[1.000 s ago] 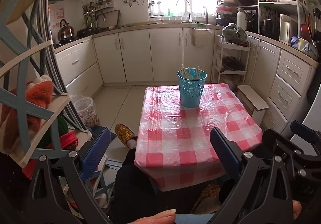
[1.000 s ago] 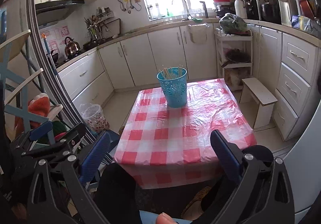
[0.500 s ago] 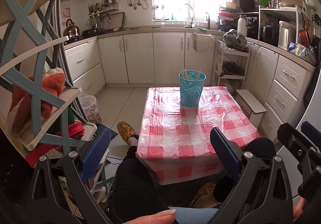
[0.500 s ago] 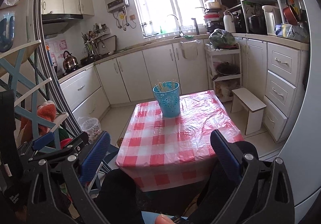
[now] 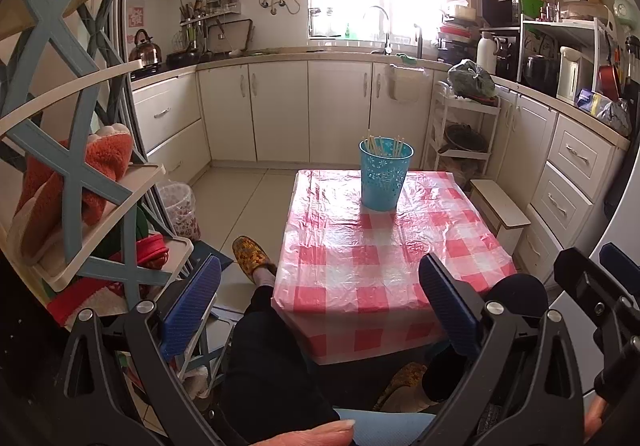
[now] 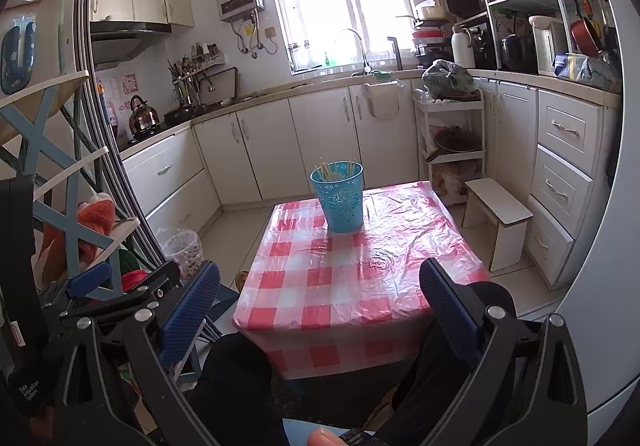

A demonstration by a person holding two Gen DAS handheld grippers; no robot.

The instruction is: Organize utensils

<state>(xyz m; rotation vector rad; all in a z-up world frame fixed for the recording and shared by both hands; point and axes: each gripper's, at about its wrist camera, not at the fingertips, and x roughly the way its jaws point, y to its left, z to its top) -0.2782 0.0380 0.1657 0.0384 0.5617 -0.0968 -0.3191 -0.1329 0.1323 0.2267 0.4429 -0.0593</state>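
Shelving with blue crossed braces stands at the far left, holding an orange plush cloth on one tier. Next to it, the left gripper hangs low in front of the seated person's dark-trousered legs, its blue-padded fingers spread wide with nothing between them. Beyond it sits the surface, covered in a red-and-white checked plastic cloth, otherwise bare across its near half. A blue perforated basket stands upright near the far edge, about midway along it, with pale chopsticks poking out of its top. Further right, the right gripper is also held low before the near edge of the surface, fingers wide apart and empty, well apart from the basket. A small white stool rests on the floor just beside the surface's right edge, with white drawers behind it.
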